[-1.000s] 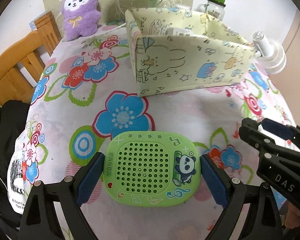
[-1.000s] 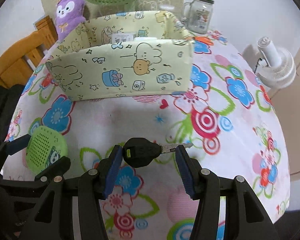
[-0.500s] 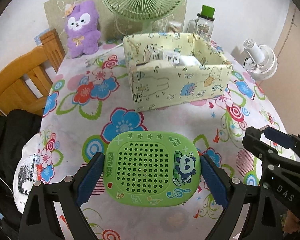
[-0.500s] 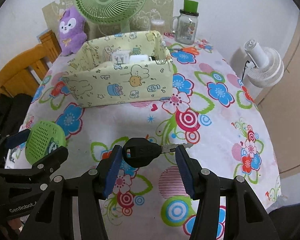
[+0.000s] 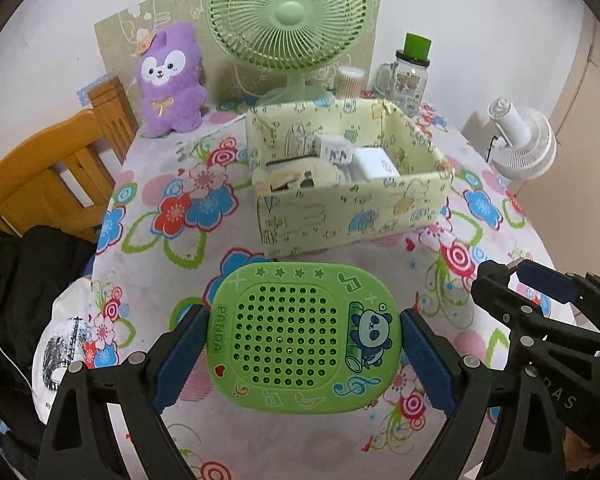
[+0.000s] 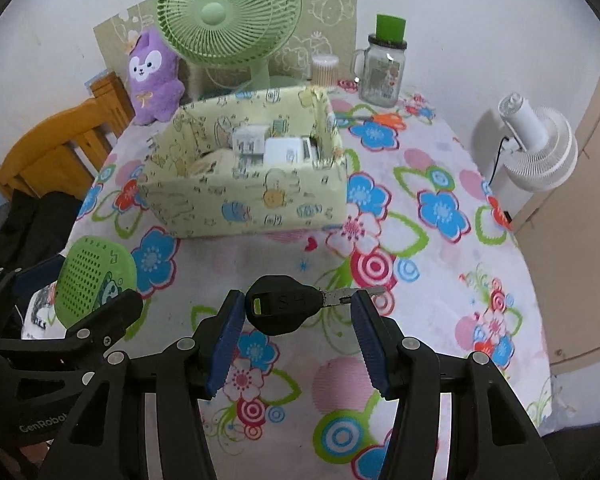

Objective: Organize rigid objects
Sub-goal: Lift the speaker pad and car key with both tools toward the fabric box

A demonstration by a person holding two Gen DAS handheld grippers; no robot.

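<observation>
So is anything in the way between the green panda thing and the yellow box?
Nothing visible blocks it. The left hand-held gripper holds the green panda speaker above bare tablecloth, with the yellow box straight ahead. Only the box's near wall must be cleared; small items already lie inside.

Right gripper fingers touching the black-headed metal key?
Touching. The right wrist view shows the right gripper clamping the black-headed metal key end to end: head against one blue finger, blade tip against the other.
</observation>
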